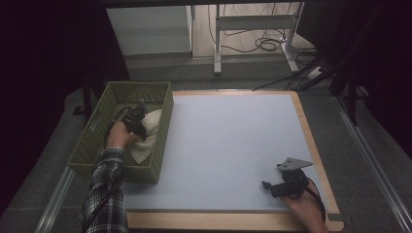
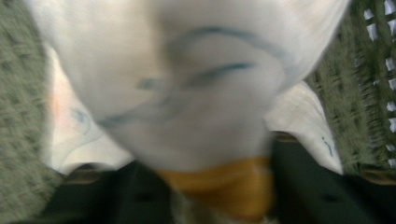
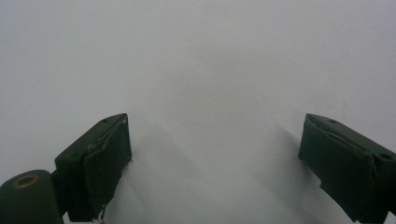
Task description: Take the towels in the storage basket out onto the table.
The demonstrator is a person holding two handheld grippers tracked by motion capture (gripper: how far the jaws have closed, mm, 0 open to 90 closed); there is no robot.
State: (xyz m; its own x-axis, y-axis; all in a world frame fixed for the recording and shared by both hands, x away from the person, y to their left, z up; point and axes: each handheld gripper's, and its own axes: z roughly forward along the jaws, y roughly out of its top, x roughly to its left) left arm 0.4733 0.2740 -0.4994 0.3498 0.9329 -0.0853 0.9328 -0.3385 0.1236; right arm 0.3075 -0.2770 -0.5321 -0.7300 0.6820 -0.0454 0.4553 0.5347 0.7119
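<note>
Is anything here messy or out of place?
Only the white cloth: it lies crumpled in the green basket, with the left claw shut on a bunch of it. The right claw rests open on the mat.

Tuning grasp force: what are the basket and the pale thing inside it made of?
Basket: looks like woven or moulded plastic, matte olive green, with an open lattice weave in its walls. Pale thing: soft cream cloth, likely cotton, creased and bunched, with thin blue lines; left gripper is closed on it.

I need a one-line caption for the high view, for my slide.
Left gripper shut on white cloth inside green woven basket; right gripper rests open on grey mat.
</note>
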